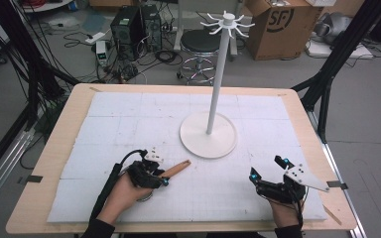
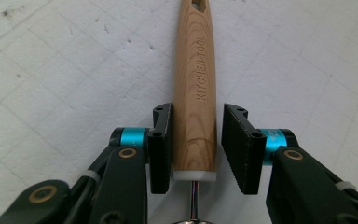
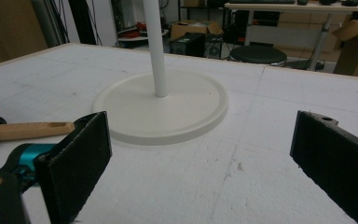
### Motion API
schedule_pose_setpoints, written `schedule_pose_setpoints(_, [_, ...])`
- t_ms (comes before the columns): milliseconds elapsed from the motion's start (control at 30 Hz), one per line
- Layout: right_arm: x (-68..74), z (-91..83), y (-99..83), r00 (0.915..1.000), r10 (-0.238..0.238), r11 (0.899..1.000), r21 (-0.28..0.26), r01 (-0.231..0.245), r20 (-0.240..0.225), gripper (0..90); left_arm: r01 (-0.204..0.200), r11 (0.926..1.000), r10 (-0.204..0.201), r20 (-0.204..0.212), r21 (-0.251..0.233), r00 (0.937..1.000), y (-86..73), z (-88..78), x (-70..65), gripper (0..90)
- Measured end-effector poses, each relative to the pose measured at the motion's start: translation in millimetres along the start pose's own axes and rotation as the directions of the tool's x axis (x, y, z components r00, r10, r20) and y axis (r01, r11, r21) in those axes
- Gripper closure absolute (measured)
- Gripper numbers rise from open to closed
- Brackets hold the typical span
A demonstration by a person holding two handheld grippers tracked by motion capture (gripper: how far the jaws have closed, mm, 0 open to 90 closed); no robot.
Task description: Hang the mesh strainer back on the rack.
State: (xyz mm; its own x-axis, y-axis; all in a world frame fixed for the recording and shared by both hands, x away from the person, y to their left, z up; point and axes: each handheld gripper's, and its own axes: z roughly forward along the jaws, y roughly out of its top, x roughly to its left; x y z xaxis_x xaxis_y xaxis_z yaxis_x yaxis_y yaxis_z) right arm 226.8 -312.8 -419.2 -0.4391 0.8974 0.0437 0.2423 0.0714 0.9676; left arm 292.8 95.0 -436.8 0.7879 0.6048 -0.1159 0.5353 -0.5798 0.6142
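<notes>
In the high view, the left tool [image 1: 159, 174] sits low over the white foam pad [image 1: 129, 124] that covers the counter [image 1: 64, 129], held in the person's left hand [image 1: 124, 196]. A wooden handle [image 1: 177, 168] sticks out ahead of this tool, pointing up and to the right toward the round base of the white stand [image 1: 208, 135]. The stand's pole rises from that base to a ring of hooks at its top. The right tool [image 1: 268, 171] rests well off to the right of the left one, on the same pad, with its jaws spread wide and nothing between them.

In the left gripper view, the wooden handle [image 2: 195, 93] runs straight up between the left tool's [image 2: 198, 144] two black pads [image 2: 161, 147]. The left pad lies just against the wood; the right pad stands a little apart from it, so the handle is not clamped. Below the handle's white collar a thin metal shank continues down toward the tool's body. The handle lies flat on the foam.

In the right gripper view, the right tool [image 3: 200, 154] is released, its pads far apart over bare foam. The stand's base [image 3: 163, 109] lies straight ahead of it, and the tip of the wooden handle [image 3: 28, 130] shows just left of its left pad.
</notes>
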Motion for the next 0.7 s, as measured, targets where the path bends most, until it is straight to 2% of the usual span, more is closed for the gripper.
schedule_pose_setpoints(133, [0.1, -0.2, -0.5, 1.0000, 0.004, 1.000, 0.002, -0.004, 0.000, 4.3, -0.033, 0.9978, 0.035, -0.038, 0.057, 0.9987, 7.8, 2.5, -5.7, 63.8])
schedule_pose_setpoints(267, [-0.8, -1.4, -0.1, 0.9998, 0.019, 1.000, -0.001, -0.019, -0.001, 4.3, -0.018, 0.9983, 0.020, -0.044, 0.056, 0.9988, 7.6, 3.1, -6.3, 63.9])
schedule_pose_setpoints(333, [-1.0, -1.4, -0.2, 0.9998, 0.021, 1.000, -0.001, -0.021, -0.001, 4.3, -0.015, 0.9971, 0.018, -0.052, 0.075, 0.9985, 10.1, 3.8, -7.3, 63.9])
schedule_pose_setpoints(467, [-0.3, -0.7, -0.3, 0.9998, 0.017, 1.000, 0.000, -0.017, 0.000, 4.3, -0.036, 0.9917, 0.045, -0.077, 0.123, 0.9960, 15.9, 5.4, -11.4, 64.0])
schedule_pose_setpoints(533, [0.3, -0.6, -0.3, 0.9999, 0.015, 1.000, 0.002, -0.015, -0.003, 4.3, -0.039, 0.9913, 0.048, -0.075, 0.126, 0.9960, 16.4, 6.0, -11.4, 64.2])
schedule_pose_setpoints(667, [0.0, -0.1, -0.5, 0.9999, 0.014, 1.000, 0.000, -0.014, -0.002, 4.3, -0.054, 0.9849, 0.066, -0.070, 0.165, 0.9953, 21.9, 7.5, -11.3, 66.5])
schedule_pose_setpoints(700, [-0.2, 0.0, -0.5, 0.9999, 0.014, 1.000, 0.002, -0.014, -0.001, 4.3, -0.067, 0.9812, 0.081, -0.072, 0.181, 0.9941, 23.7, 7.9, -12.4, 67.0])
